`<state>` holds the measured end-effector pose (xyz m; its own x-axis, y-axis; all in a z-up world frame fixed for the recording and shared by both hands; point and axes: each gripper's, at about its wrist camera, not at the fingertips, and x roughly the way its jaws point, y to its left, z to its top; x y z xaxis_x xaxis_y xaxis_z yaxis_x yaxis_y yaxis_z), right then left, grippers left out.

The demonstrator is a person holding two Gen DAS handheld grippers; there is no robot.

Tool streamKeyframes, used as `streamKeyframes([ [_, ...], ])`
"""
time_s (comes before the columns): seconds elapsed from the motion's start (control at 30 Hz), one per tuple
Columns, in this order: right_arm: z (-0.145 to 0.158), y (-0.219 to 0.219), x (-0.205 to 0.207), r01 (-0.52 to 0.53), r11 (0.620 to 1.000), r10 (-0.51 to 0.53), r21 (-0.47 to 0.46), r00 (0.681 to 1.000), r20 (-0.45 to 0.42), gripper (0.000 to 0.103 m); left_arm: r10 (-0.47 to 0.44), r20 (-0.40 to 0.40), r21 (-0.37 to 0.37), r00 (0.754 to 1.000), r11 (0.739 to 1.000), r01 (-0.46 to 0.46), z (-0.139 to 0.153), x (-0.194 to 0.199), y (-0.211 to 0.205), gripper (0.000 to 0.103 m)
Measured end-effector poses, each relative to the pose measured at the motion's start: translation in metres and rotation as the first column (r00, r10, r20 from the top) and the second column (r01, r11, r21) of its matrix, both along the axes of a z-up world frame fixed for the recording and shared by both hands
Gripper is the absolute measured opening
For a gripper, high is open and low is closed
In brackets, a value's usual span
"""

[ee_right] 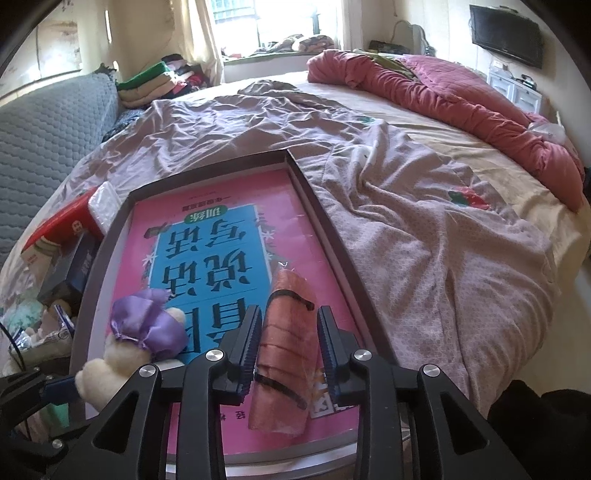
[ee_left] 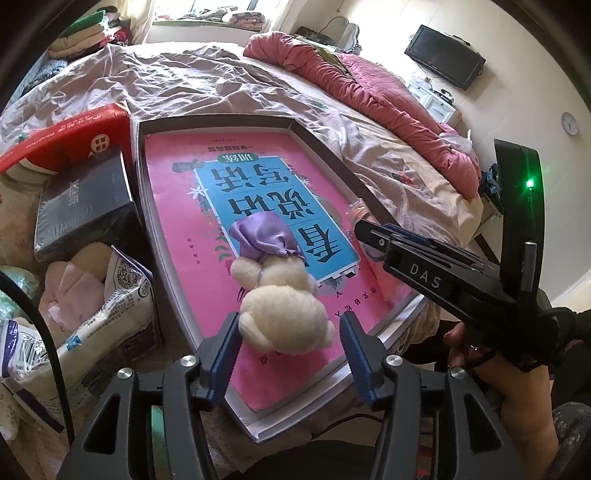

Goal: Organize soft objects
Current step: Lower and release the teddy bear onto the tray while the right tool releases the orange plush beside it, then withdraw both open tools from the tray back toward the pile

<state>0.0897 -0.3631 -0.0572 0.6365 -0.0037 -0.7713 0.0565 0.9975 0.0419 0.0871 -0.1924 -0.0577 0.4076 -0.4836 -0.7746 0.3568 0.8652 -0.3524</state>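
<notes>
Left gripper [ee_left: 288, 343] jaws wide around the plush bunny [ee_left: 284, 295]; right gripper [ee_right: 286, 347] jaws narrowly apart, seemingly clear of the orange pouch [ee_right: 286, 350] at the bunny's 3 o'clock.

A rumpled bed [ee_right: 388, 177] fills the room; a bright window [ee_right: 236, 22] (curtained) beyond, wall-mounted TV [ee_right: 508, 33] right.

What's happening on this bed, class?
A person holds tongs in each hand over a shallow box lined with a pink book. The left tongs stand open around a cream plush toy in a purple dress. The right tongs stand open around an orange striped soft toy. Both toys lie on the book.
</notes>
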Motion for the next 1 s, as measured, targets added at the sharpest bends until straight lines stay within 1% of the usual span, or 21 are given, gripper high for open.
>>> streamKeyframes([
  [0.03, 0.001, 0.0, 0.0, -0.002, 1.0, 0.002, 0.004, 1.0, 0.001, 0.035, -0.002, 0.001, 0.0, 1.0, 1.0, 0.002, 0.001, -0.001, 0.0, 0.056],
  [0.17, 0.003, 0.002, -0.001, 0.0, 1.0, 0.0, 0.015, 1.0, 0.003, 0.037, -0.009, 0.01, -0.007, 1.0, 1.0, 0.009, 0.006, -0.003, 0.003, 0.064],
  [0.33, 0.007, 0.004, -0.003, 0.004, 1.0, -0.004, 0.016, 1.0, 0.005, 0.039, 0.001, 0.039, 0.001, 0.999, 1.0, -0.001, 0.015, -0.007, 0.008, 0.065],
  [0.4, 0.007, 0.004, -0.003, 0.003, 1.0, -0.003, 0.021, 1.0, 0.01, 0.041, 0.004, 0.048, 0.004, 0.999, 1.0, -0.004, 0.018, -0.008, 0.01, 0.068],
  [0.47, 0.011, 0.005, -0.005, 0.007, 1.0, -0.007, 0.03, 1.0, 0.021, 0.045, 0.005, 0.059, 0.011, 0.998, 1.0, -0.006, 0.021, -0.009, 0.011, 0.071],
  [0.6, 0.019, 0.007, -0.007, 0.013, 0.999, -0.014, 0.034, 0.999, 0.038, 0.049, 0.008, 0.072, 0.013, 0.997, 1.0, -0.009, 0.026, -0.011, 0.014, 0.072],
  [0.87, 0.029, 0.014, -0.016, 0.001, 0.999, -0.003, 0.041, 0.998, 0.063, 0.059, 0.06, 0.103, 0.037, 0.993, 0.997, -0.064, 0.04, -0.014, 0.026, 0.075],
  [1.0, 0.034, 0.021, -0.018, -0.013, 0.999, 0.011, 0.031, 0.998, 0.069, 0.059, 0.09, 0.116, 0.046, 0.989, 0.994, -0.096, 0.046, -0.014, 0.033, 0.076],
])
